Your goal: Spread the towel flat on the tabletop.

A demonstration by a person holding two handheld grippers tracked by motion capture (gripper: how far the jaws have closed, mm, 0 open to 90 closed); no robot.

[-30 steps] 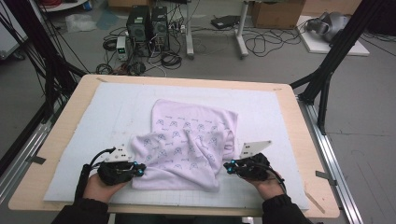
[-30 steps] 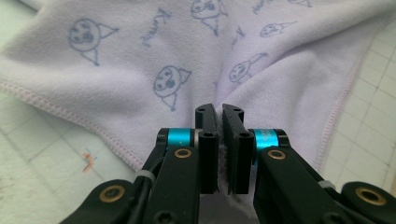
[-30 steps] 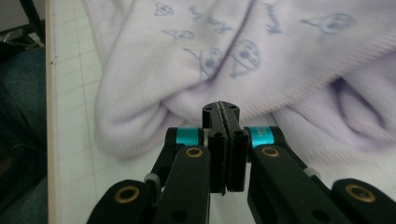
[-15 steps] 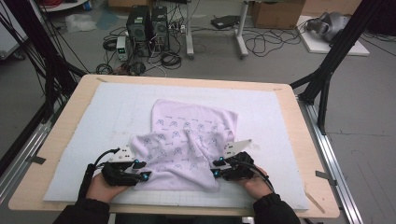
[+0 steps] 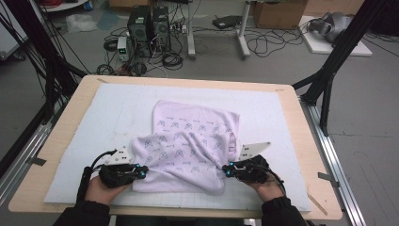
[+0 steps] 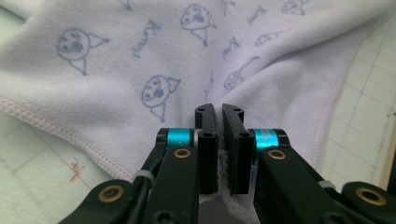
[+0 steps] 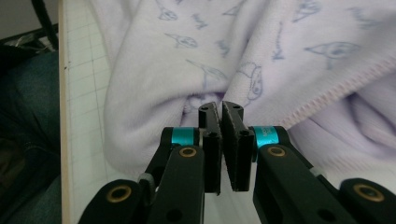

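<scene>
With both hands low at the near edge of the table (image 5: 61, 117), each gripper sits at a near corner of the towel (image 5: 193, 141). That towel is pale lilac with small blue cat-face prints and script, lying rumpled on the white gridded mat (image 5: 117, 103), roughly centred, its far part flat and its near part bunched into folds running toward the near edge. Left gripper (image 5: 141, 172) is at the near left corner; in the left gripper view its jaws have just been closing and now stand nearly together, with white fuzzy fabric caught in the narrow slot between the pads, so it is clamped on the towel (image 6: 154, 60) by the stitched hem. Right gripper (image 5: 226, 170) is at the near right corner; in the right gripper view its jaws have also just been closing and stand nearly together, tips pressed into a fold of the towel (image 7: 261, 51); cloth looks pinched between the pads, though the fabric in the slot is harder to make out there. Mat grid is visible beside the cloth in both gripper views. Grey three-cornered plates on both grippers point toward the far side of the table. Beyond the table, computer towers (image 5: 148, 21) and loose cables (image 5: 268, 44) lie on the floor.
</scene>
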